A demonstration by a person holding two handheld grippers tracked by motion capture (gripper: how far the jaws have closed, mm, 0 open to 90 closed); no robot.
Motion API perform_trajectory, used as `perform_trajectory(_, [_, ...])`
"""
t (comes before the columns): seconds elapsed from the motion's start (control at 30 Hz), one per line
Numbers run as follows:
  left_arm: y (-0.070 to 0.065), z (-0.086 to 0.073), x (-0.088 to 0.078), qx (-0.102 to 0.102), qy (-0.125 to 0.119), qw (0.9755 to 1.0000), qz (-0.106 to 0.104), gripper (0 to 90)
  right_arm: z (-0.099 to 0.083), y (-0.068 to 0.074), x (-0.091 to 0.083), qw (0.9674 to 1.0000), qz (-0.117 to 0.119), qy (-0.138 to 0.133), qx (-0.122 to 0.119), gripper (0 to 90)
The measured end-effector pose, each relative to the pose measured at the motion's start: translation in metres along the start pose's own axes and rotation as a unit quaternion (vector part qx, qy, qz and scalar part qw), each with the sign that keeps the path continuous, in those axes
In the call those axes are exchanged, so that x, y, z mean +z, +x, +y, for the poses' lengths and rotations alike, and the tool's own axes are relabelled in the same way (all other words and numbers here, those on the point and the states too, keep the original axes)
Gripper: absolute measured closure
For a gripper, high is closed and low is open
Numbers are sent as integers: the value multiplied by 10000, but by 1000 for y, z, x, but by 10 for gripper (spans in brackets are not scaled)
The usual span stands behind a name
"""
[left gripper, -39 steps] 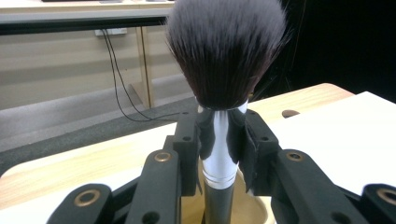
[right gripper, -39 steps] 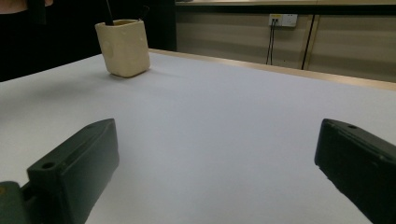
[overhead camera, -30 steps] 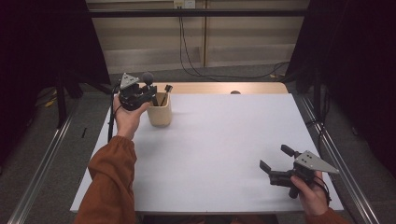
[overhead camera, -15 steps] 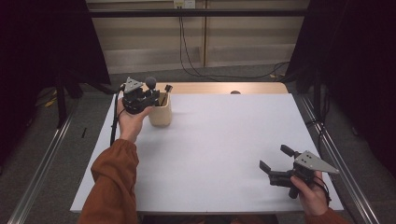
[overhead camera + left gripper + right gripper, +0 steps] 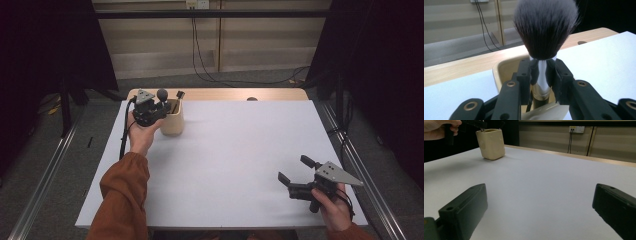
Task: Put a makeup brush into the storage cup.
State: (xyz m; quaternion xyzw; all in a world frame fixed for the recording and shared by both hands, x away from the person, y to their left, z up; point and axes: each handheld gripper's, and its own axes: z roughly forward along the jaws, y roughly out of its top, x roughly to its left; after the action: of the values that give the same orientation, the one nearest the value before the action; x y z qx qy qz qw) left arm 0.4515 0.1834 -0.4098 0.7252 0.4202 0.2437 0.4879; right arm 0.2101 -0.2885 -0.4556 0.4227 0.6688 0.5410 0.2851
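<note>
A makeup brush (image 5: 546,27) with a dark bushy head and a white and silver stem stands upright between the jaws of my left gripper (image 5: 542,72), which is shut on the stem. The brush's lower end is inside a cream cup (image 5: 504,68). From above, the left gripper (image 5: 160,103) hovers at the cup (image 5: 173,124) near the table's far left, the brush head (image 5: 162,93) rising over it. A second dark tool (image 5: 180,94) pokes out of the cup. My right gripper (image 5: 293,168) rests open at the near right with nothing between its jaws.
The white tabletop (image 5: 235,145) lies over a wooden table whose bare strip (image 5: 225,94) runs along the far edge. In the right gripper view, the cup (image 5: 491,143) and the left hand (image 5: 437,128) sit far across the white surface. Cables hang on the back wall.
The left gripper with the brush has drifted slightly lower and toward the cup. The right gripper has stayed where it was.
</note>
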Motion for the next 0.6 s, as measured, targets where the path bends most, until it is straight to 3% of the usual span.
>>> perform_trajectory(0.2, [1, -2, 0, -131, 19, 9999, -7, 688, 0, 0, 0, 10000, 4, 1, 7, 0])
perform_trajectory(0.33, [1, -6, 0, -163, 68, 9998, 84, 524, 0, 1, 1, 10000, 19, 13, -11, 0])
perform_trajectory(0.4, [1, -7, -1, -217, -64, 9997, 78, 451, 0, 0, 0, 10000, 28, 10, -47, 0])
perform_trajectory(0.5, [-2, -5, -1, -202, -102, 9993, 304, 281, 0, 0, 1, 10000, 20, 11, -12, 0])
perform_trajectory(0.6, [1, -6, -2, -239, -133, 9990, 365, 240, 0, -1, 1, 10000, 26, 2, -26, 0])
